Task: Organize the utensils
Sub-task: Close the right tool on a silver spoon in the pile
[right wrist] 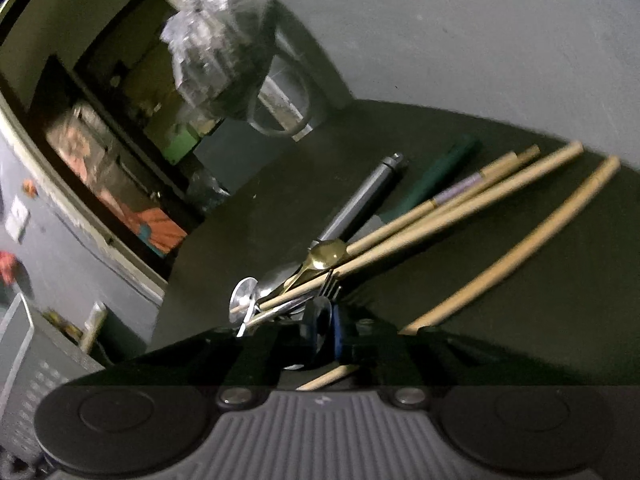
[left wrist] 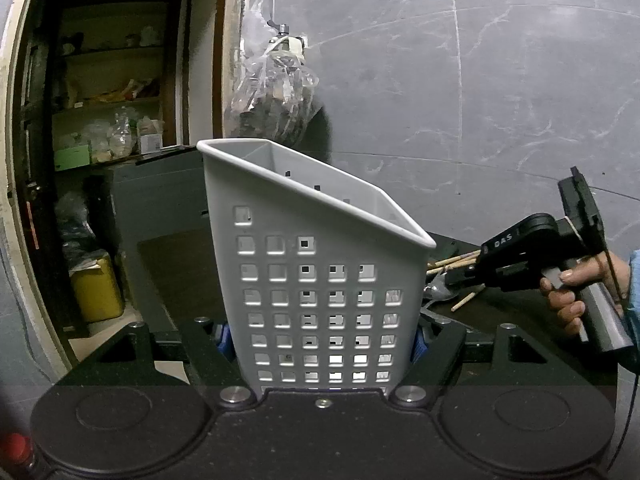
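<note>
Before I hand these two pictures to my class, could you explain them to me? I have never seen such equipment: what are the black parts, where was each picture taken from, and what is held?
No robot is here. A person holds a hand-operated gripper in each hand, and each carries a wide-angle camera looking forward along its two fingers. The black shapes along the bottom of each picture are the gripper's own body.

The left gripper's camera shows its fingers closed on a grey perforated utensil holder, held upright. On the right you see the person's hand squeezing the right gripper, which reaches towards the utensils.

The right gripper's camera looks down on a dark table. There lie wooden chopsticks, a gold spoon, silver cutlery, a grey handle and a green handle. Its fingers sit at the pile's near end; whether they grip anything is unclear.
</note>
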A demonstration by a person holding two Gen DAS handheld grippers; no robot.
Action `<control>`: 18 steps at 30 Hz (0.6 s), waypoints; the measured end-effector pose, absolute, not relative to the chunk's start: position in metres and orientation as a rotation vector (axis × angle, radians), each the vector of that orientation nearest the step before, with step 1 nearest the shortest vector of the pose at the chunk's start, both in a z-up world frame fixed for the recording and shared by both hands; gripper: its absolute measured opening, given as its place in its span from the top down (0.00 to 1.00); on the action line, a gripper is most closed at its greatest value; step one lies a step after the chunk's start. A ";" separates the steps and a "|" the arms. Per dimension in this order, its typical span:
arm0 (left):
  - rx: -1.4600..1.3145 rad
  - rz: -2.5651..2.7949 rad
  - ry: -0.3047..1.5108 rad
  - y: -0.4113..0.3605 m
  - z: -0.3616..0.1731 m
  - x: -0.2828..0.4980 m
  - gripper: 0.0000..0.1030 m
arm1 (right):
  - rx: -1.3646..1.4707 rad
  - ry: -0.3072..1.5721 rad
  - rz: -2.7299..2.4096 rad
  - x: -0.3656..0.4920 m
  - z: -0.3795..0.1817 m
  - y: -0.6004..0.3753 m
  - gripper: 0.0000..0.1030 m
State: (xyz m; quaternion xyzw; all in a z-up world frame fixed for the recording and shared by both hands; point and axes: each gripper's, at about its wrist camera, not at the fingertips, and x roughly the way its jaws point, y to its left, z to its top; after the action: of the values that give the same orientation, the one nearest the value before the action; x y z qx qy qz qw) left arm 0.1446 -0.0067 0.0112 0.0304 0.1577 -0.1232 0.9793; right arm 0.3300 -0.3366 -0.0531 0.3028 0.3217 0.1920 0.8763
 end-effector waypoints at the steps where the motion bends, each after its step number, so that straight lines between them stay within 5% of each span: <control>1: 0.061 -0.246 0.317 -0.007 0.011 0.145 0.27 | 0.673 0.674 0.402 0.330 -0.055 -0.340 0.94; 5: 0.060 -0.246 0.317 -0.007 0.011 0.145 0.27 | 0.758 0.681 0.400 0.332 -0.061 -0.347 0.94; 12: 0.059 -0.243 0.316 -0.007 0.011 0.145 0.27 | 0.726 0.686 0.414 0.333 -0.059 -0.337 0.78; 15: 0.056 -0.236 0.314 -0.008 0.011 0.145 0.27 | 0.692 0.693 0.398 0.332 -0.059 -0.331 0.93; 18: 0.040 -0.222 0.308 -0.007 0.010 0.145 0.27 | 0.710 0.694 0.392 0.329 -0.059 -0.333 0.94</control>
State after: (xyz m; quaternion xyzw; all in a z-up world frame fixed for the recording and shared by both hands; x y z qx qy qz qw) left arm 0.1447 -0.0069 0.0102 0.0199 0.1530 -0.1101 0.9819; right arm 0.3289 -0.3326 -0.0589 0.3382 0.3309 0.1870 0.8609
